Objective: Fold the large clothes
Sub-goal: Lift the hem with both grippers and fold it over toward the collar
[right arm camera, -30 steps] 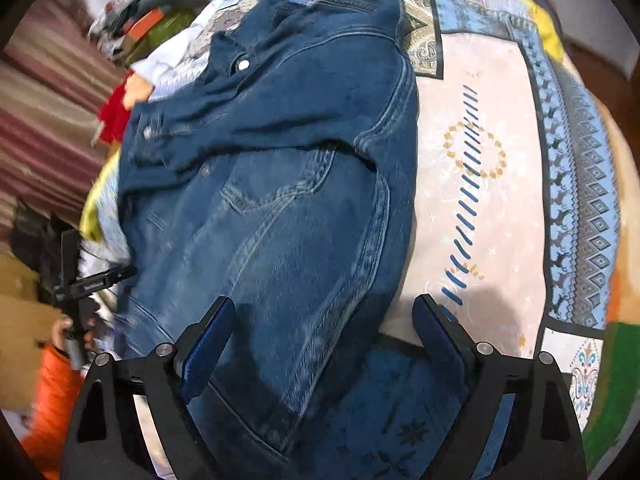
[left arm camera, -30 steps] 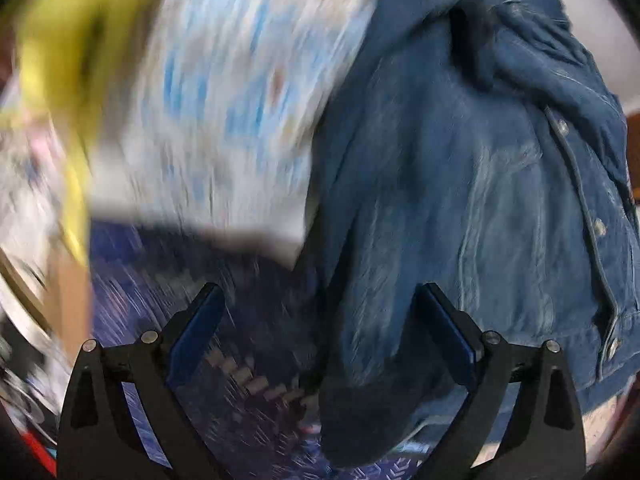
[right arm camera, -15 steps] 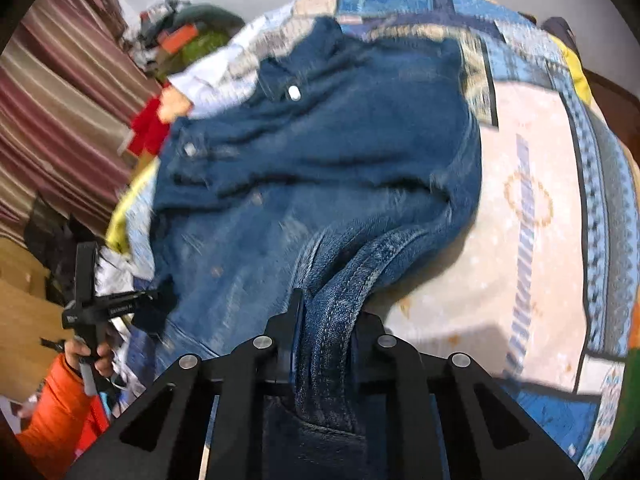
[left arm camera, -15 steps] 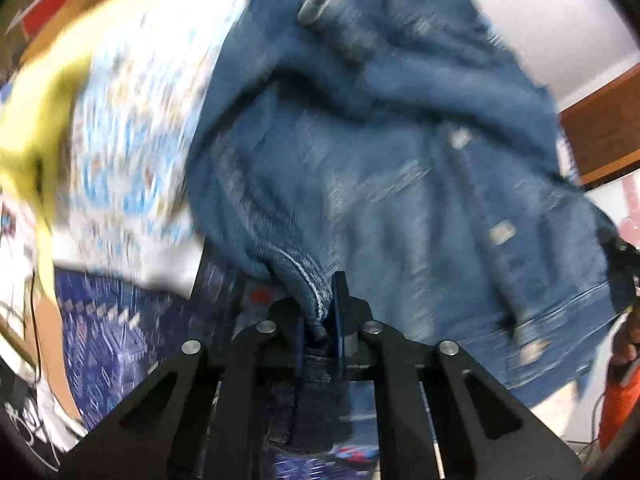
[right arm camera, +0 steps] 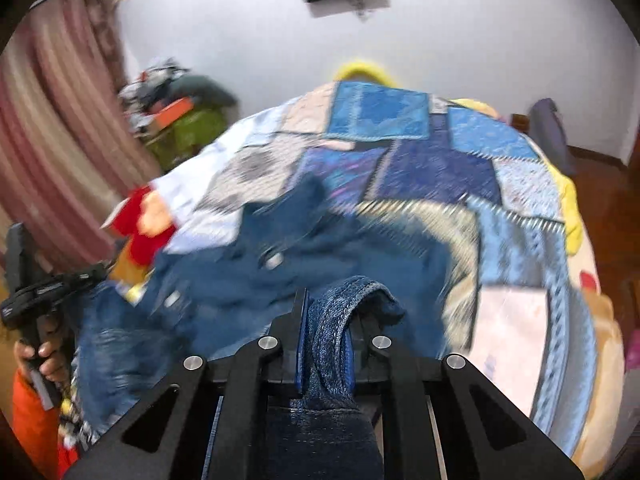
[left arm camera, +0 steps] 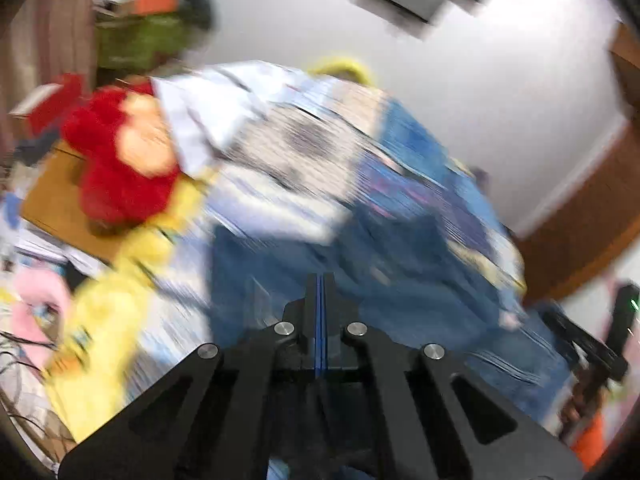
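We saw the jacket was coarse woven blue denim, faded at its seams. The quilt was matt printed patchwork cloth. The right gripper was matt black plastic with shiny metal screws, and the curtain striped cloth.

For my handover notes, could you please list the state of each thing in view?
Blue denim jacket: crumpled on the quilt, one edge lifted.
Right tongs: shut on a denim fold.
Left tongs: shut, nothing visible between them.
Blue patchwork quilt: spread flat.
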The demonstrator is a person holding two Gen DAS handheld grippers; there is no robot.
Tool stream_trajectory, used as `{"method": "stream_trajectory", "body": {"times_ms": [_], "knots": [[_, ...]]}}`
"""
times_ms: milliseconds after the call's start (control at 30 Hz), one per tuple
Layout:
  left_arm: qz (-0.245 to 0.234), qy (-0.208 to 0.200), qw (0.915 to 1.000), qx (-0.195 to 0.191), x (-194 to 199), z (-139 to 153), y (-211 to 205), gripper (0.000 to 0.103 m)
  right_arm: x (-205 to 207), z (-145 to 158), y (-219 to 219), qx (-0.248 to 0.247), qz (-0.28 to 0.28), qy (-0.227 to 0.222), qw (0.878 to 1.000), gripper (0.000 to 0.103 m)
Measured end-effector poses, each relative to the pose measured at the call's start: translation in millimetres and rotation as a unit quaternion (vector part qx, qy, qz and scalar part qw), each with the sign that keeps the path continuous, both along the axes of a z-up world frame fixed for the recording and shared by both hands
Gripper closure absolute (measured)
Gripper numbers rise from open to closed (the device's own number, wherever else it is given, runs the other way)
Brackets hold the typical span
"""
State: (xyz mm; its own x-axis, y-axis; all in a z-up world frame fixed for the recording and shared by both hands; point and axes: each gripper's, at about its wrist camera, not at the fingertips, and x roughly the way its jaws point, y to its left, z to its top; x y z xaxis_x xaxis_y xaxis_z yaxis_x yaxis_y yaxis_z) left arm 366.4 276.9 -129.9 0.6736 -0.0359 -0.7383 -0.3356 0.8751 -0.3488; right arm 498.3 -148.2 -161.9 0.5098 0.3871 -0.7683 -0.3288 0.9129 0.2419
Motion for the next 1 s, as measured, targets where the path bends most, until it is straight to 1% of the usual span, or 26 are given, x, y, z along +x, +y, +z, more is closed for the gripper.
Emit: {"method": "stream_trajectory", "body": {"times_ms": [33, 67, 100, 133, 200, 233, 267, 333, 367, 433, 500, 600, 633, 667, 700, 733, 767, 800, 833, 867, 900, 933, 967, 1000], "knots": [[0.023, 0.009, 0.9996, 0.012, 10.4, -7.2, 13.7, 0.103, 20.2, -15.2, -0.2, -0.006, -0.009, 0.022, 1.000, 0.091], [0.040, 0.023, 0.9989, 0.012, 23.8, -21.1, 24.4, 0.103, 37.6, -32.3, -0.8, -0.010, -0.020, 0.044, 0.999, 0.091], [0.049, 0.034, 0.9982, 0.007, 29.9, -31.4, 30.5, 0.103, 49.6, -45.7, -0.9, -0.015, -0.026, 0.060, 0.998, 0.091], [0.058, 0.056, 0.9967, -0.005, 38.7, -50.1, 41.4, 0.103, 63.2, -64.5, -1.3, -0.020, -0.033, 0.078, 0.996, 0.091], [0.061, 0.086, 0.9942, -0.021, 46.0, -80.5, 54.9, 0.103, 78.0, -93.3, -3.0, -0.028, -0.047, 0.101, 0.993, 0.091], [0.058, 0.098, 0.9932, -0.023, 46.5, -90.7, 56.1, 0.103, 80.7, -101.0, -4.4, -0.030, -0.049, 0.103, 0.993, 0.091], [0.056, 0.105, 0.9928, -0.020, 47.6, -96.9, 54.0, 0.103, 81.2, -105.8, -5.6, -0.030, -0.047, 0.100, 0.993, 0.091], [0.043, 0.118, 0.9920, 0.012, 45.7, -107.0, 47.3, 0.103, 80.6, -105.9, -3.1, -0.040, -0.031, 0.087, 0.995, 0.091], [0.039, 0.120, 0.9917, 0.024, 47.1, -110.8, 44.4, 0.103, 80.8, -103.7, -0.5, -0.054, -0.018, 0.084, 0.995, 0.091], [0.030, 0.119, 0.9907, 0.059, 41.5, -102.4, 39.0, 0.103, 80.7, -97.2, 3.9, -0.079, 0.012, 0.088, 0.993, 0.091], [0.020, 0.112, 0.9900, 0.084, 35.2, -87.0, 32.9, 0.101, 78.5, -88.5, 1.3, -0.081, 0.025, 0.098, 0.992, 0.091], [0.011, 0.096, 0.9882, 0.119, 23.3, -62.2, 27.4, 0.089, 72.1, -69.6, -12.1, -0.061, 0.031, 0.112, 0.991, 0.091], [0.009, 0.090, 0.9863, 0.138, 13.6, -48.7, 24.6, 0.079, 70.6, -65.8, -16.3, -0.051, 0.030, 0.116, 0.991, 0.091], [0.008, 0.088, 0.9849, 0.148, 11.7, -45.3, 23.2, 0.068, 68.7, -59.7, -24.8, -0.030, 0.027, 0.126, 0.991, 0.091], [0.003, 0.085, 0.9827, 0.165, 3.6, -36.0, 19.7, 0.062, 66.7, -55.9, -30.4, -0.016, 0.022, 0.132, 0.991, 0.091], [-0.008, 0.079, 0.9795, 0.185, -8.6, -25.4, 13.9, 0.051, 65.9, -51.1, -38.1, -0.003, 0.009, 0.132, 0.991, 0.091], [-0.018, 0.075, 0.9775, 0.196, -17.6, -19.2, 9.4, 0.046, 65.2, -47.4, -46.0, 0.008, -0.001, 0.135, 0.991, 0.091], [-0.027, 0.074, 0.9758, 0.204, -26.7, -14.6, 4.9, 0.042, 64.9, -43.2, -55.4, 0.011, -0.012, 0.138, 0.990, 0.090], [-0.034, 0.074, 0.9747, 0.208, -37.2, -10.7, 0.5, 0.037, 62.9, -38.1, -60.4, -0.004, -0.028, 0.128, 0.991, 0.090], [-0.042, 0.073, 0.9742, 0.209, -46.8, -9.4, -3.8, 0.032, 57.7, -28.9, -67.7, -0.045, -0.054, 0.102, 0.992, 0.090], [-0.050, 0.072, 0.9742, 0.208, -57.7, -8.6, -8.6, 0.029, 53.3, -22.3, -70.3, -0.065, -0.059, 0.087, 0.992, 0.090], [-0.057, 0.074, 0.9739, 0.207, -66.0, -9.5, -12.6, 0.020, 45.0, -14.8, -74.5, -0.075, -0.054, 0.073, 0.993, 0.090], [-0.065, 0.078, 0.9732, 0.206, -77.2, -13.2, -18.2, 0.014, 37.9, -10.8, -77.0, -0.078, -0.049, 0.069, 0.993, 0.090], [-0.073, 0.082, 0.9722, 0.207, -86.3, -18.2, -23.9, 0.013, 27.4, -6.6, -78.9, -0.081, -0.041, 0.067, 0.994, 0.090]]}}
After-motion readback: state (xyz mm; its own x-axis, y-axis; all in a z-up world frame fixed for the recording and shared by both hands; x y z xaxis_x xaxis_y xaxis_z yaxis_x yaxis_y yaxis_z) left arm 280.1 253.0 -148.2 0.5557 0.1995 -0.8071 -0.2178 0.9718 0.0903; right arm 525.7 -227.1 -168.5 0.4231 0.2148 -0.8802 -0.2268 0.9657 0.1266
